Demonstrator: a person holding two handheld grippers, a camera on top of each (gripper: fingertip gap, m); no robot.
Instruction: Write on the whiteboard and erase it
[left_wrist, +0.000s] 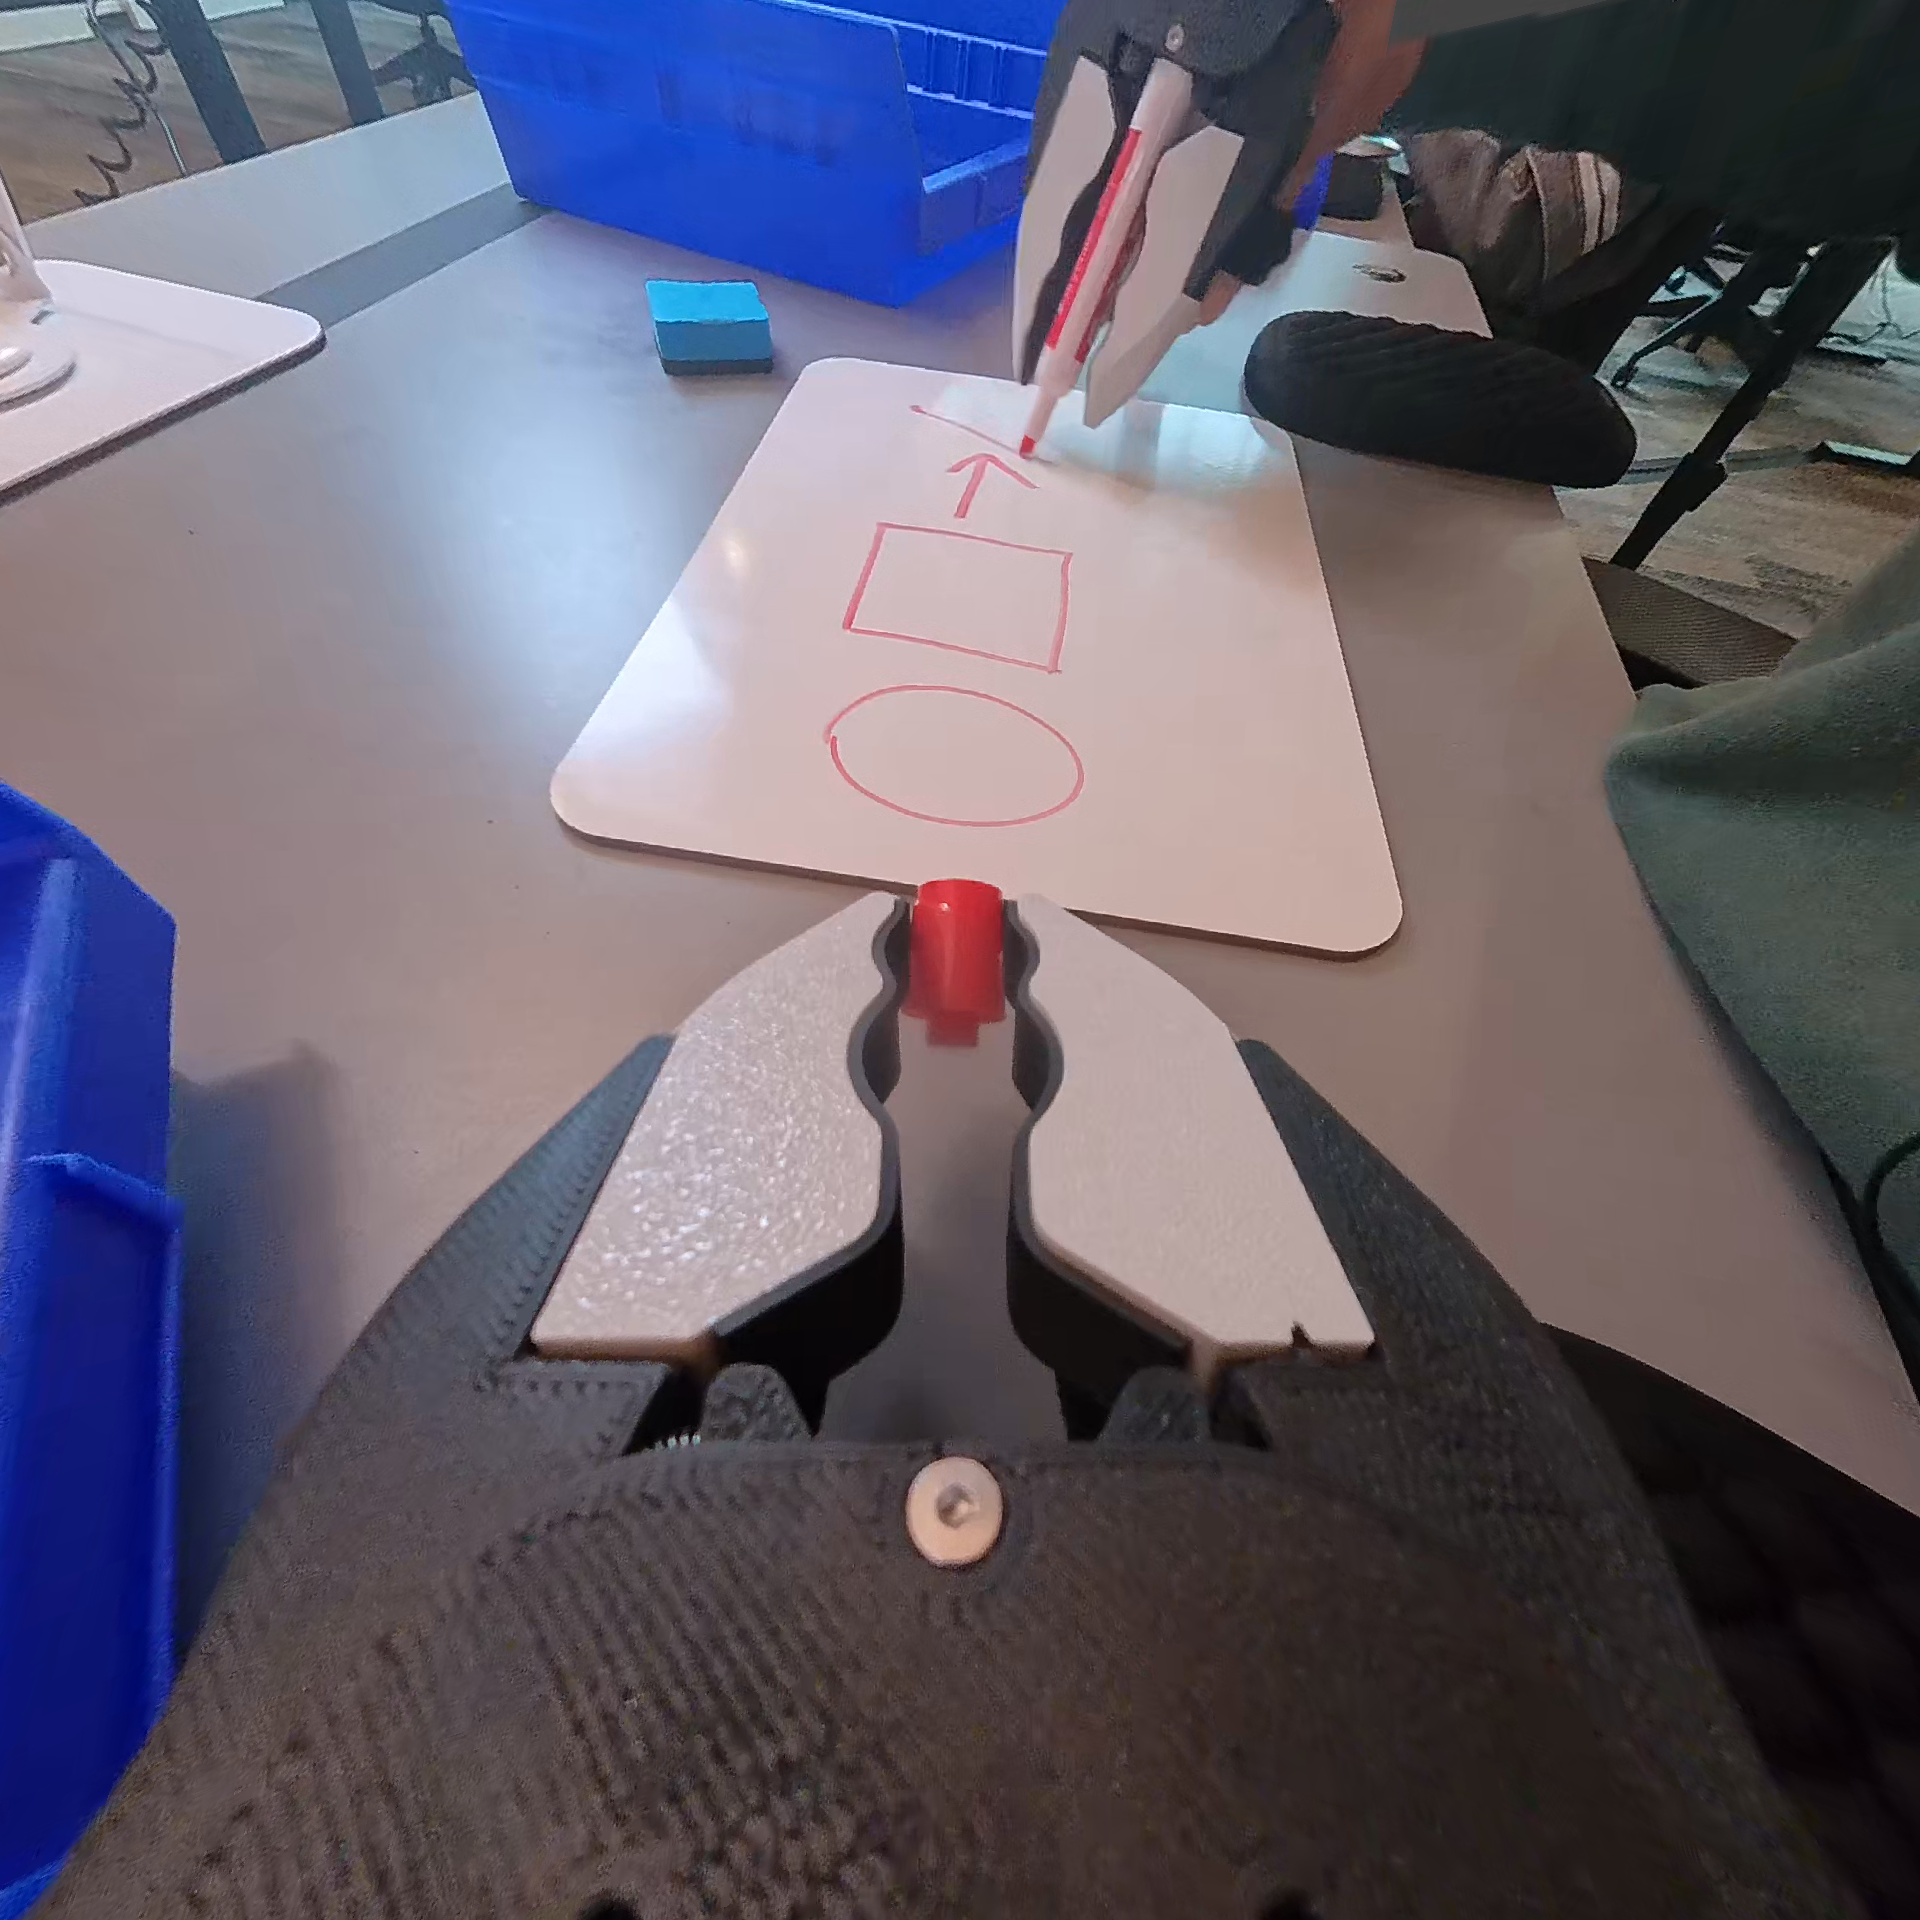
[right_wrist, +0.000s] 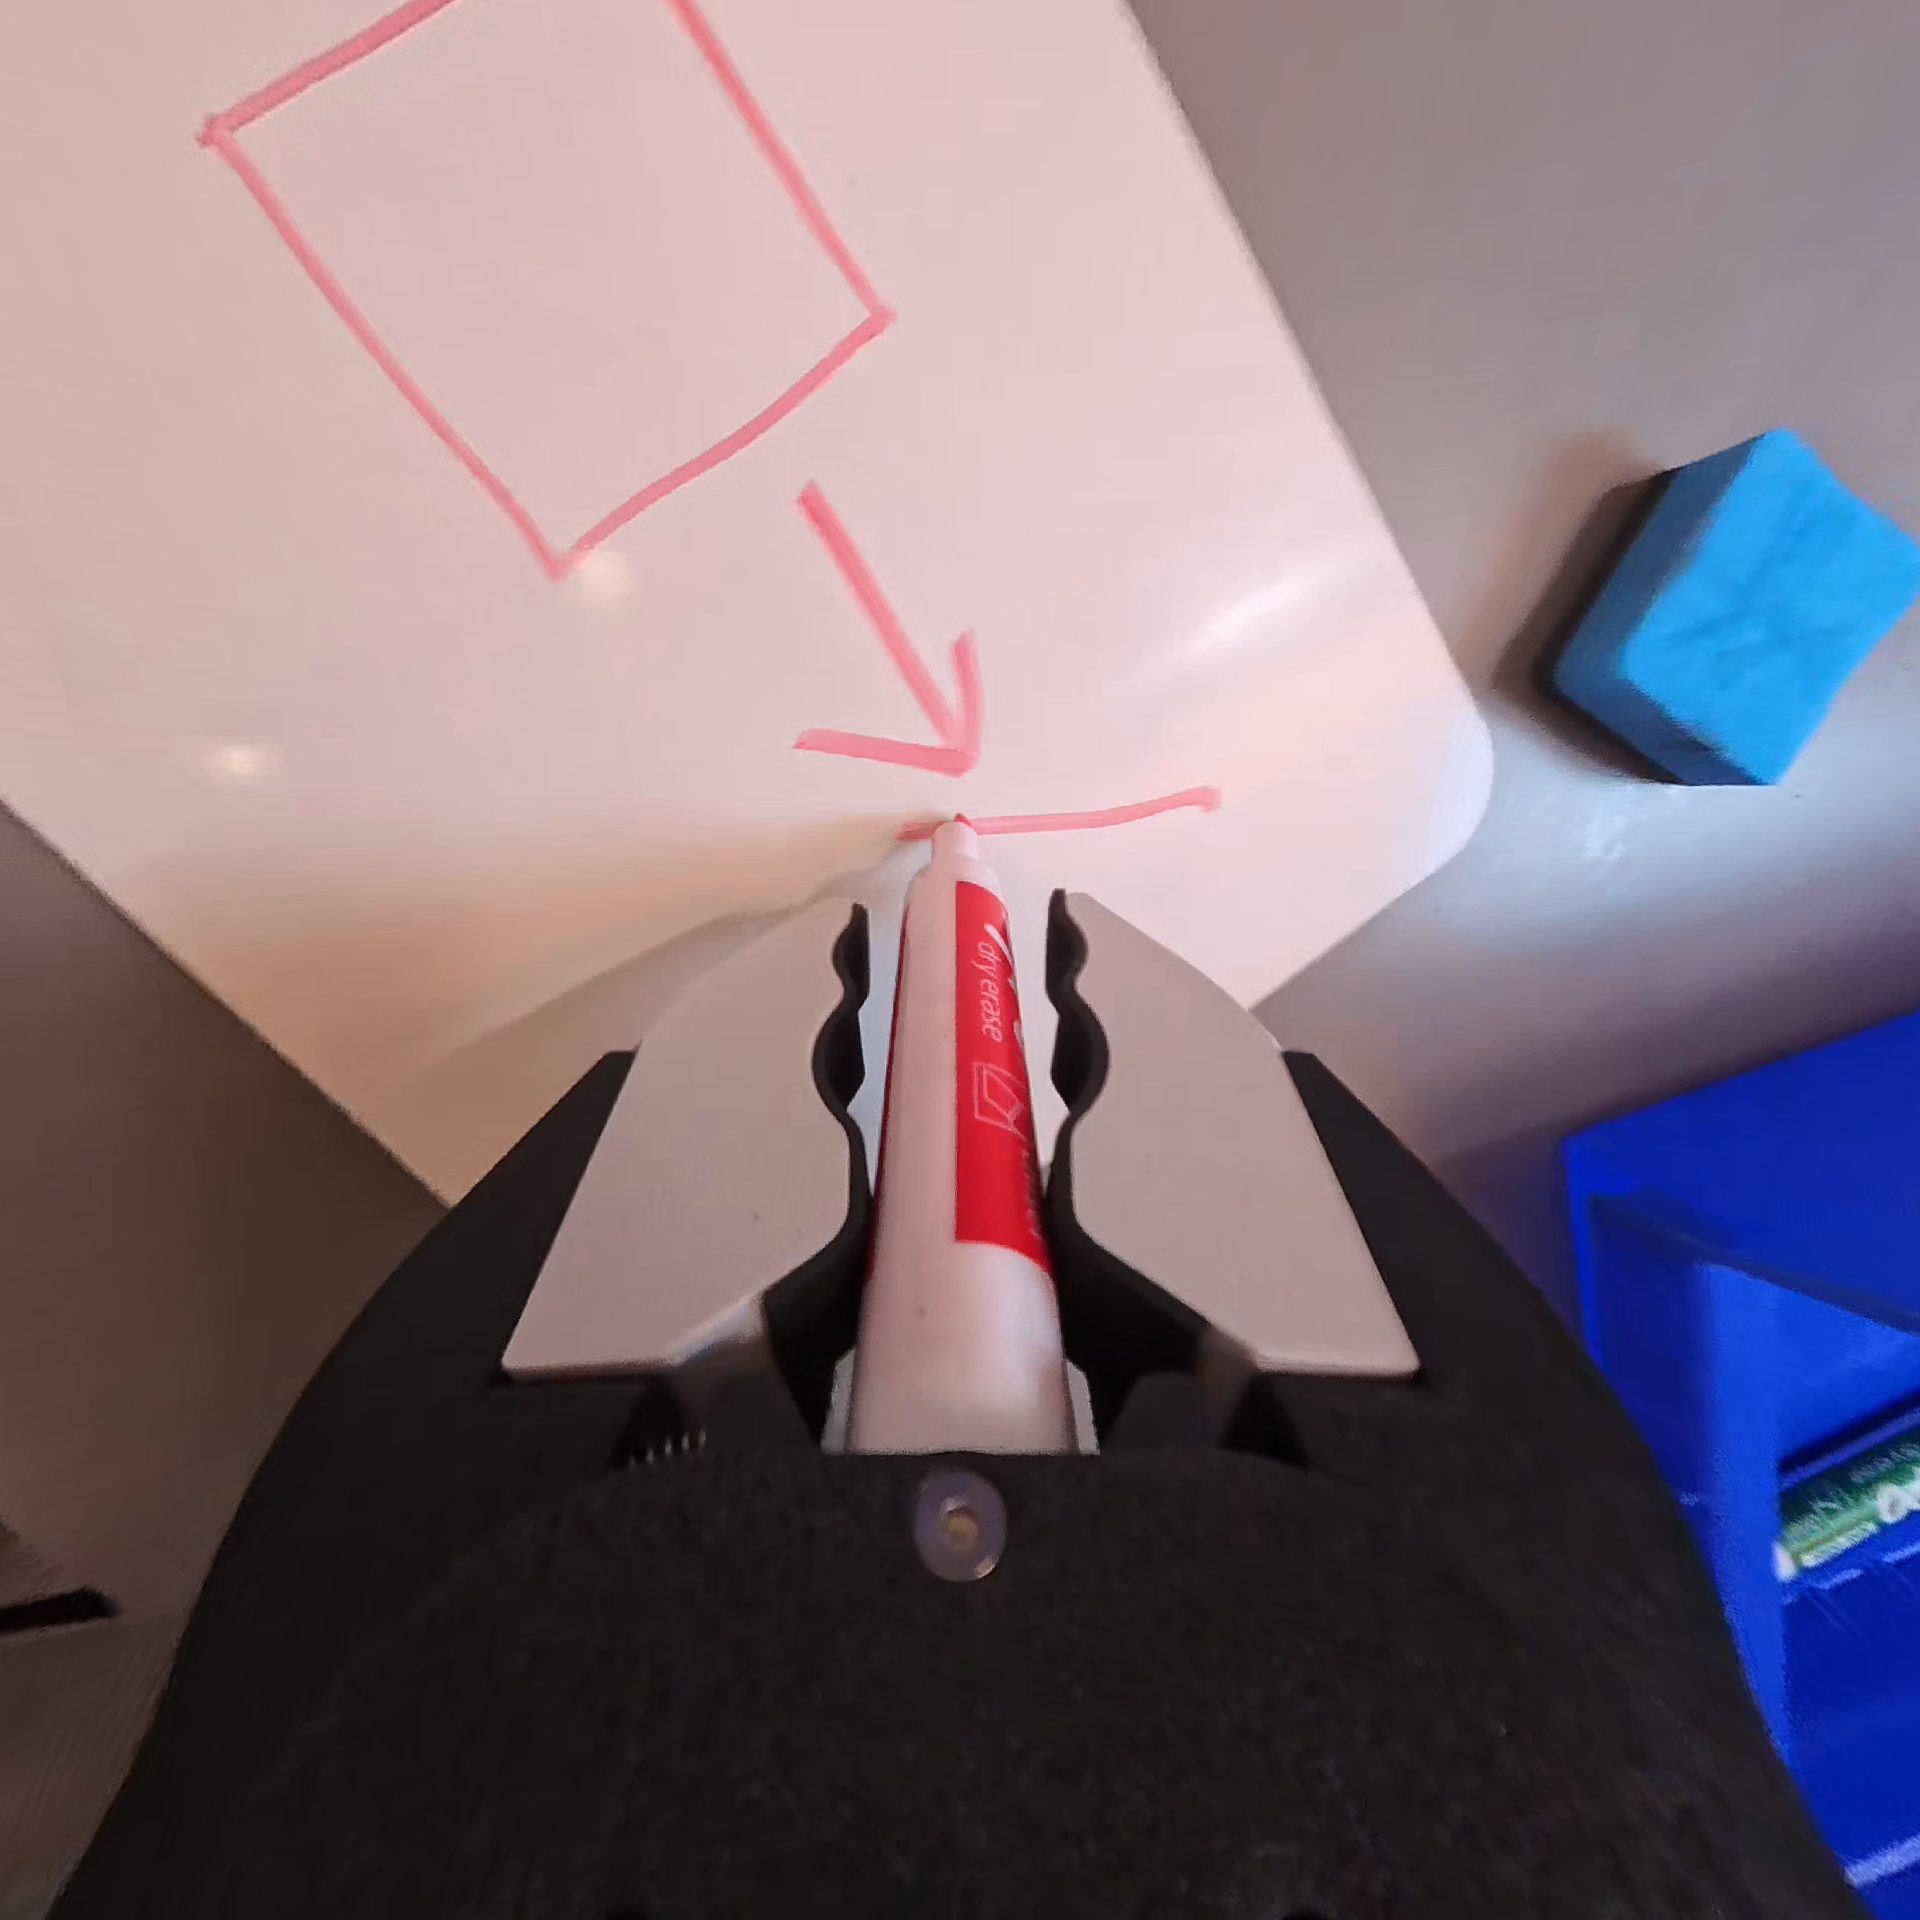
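While its red tip touches the flat white whiteboard (right_wrist: 582, 665) at the far end, the red-and-white dry-erase marker (right_wrist: 961, 1143) runs lengthwise between the right gripper's (right_wrist: 961, 914) jaws, pinched, tilted steeply downward. Left gripper (left_wrist: 951, 914) jaws pinch a red cap (left_wrist: 951, 951) near the board's near edge on the grey counter (left_wrist: 364, 623).

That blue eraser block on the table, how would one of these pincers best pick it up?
Probably from straight above, fingers closing across the eraser's shorter width on its two long flat sides. It lies flat on the table, apart from the whiteboard and the blue bin, so the top is open. Both grippers are full now.
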